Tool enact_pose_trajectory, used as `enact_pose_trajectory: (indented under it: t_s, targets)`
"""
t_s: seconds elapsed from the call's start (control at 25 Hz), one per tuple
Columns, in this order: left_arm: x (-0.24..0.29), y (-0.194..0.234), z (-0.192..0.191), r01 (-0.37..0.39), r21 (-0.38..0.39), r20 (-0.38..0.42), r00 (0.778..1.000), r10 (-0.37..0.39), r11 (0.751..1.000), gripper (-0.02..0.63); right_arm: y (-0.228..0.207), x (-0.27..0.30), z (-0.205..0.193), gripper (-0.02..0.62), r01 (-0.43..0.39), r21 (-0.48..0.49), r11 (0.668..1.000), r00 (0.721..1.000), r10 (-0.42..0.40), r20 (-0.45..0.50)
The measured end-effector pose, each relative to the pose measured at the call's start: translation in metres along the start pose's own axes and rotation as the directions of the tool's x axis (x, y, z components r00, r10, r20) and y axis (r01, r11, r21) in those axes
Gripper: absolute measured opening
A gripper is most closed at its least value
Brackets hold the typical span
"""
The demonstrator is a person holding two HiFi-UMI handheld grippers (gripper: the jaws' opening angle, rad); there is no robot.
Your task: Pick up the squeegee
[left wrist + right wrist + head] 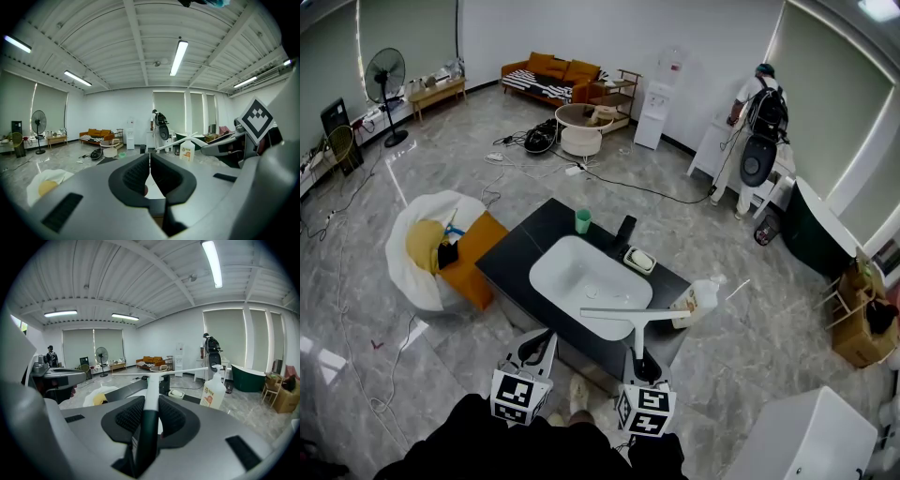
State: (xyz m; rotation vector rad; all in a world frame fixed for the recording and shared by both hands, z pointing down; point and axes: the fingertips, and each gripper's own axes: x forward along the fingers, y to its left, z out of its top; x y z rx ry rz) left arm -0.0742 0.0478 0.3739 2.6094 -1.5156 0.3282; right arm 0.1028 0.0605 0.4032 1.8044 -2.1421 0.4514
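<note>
The squeegee (634, 317) has a long white blade, a white neck and a dark handle. My right gripper (640, 362) is shut on the handle and holds the blade level above the near rim of the white basin (581, 272). In the right gripper view the handle (149, 423) runs up between the two pads of that gripper (151, 405) to the blade (168, 372). My left gripper (538, 345) hovers at the counter's near left edge. Its jaws (150, 169) are shut with nothing in them. The left gripper view shows the squeegee blade (180, 141) off to the right.
The black counter (520, 246) carries a green cup (583, 221), a dark faucet (624, 230), a soap dish (639, 260) and a white soap bottle (696, 300). A white beanbag (417, 272) and an orange box (476, 262) lie left. A person (757, 141) stands far right.
</note>
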Motion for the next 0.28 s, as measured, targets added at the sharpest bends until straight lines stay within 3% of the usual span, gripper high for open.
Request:
enact_pose_trajectory:
  t_s: [0.28]
  targets:
    - [0.0021, 0.0004, -0.0028, -0.001, -0.002, -0.001, 1.0, 0.001, 1.0, 0.028, 0.0, 0.0019, -0.0023, 0.108, -0.002, -0.002, 1.0, 1.0, 0.002, -0.002]
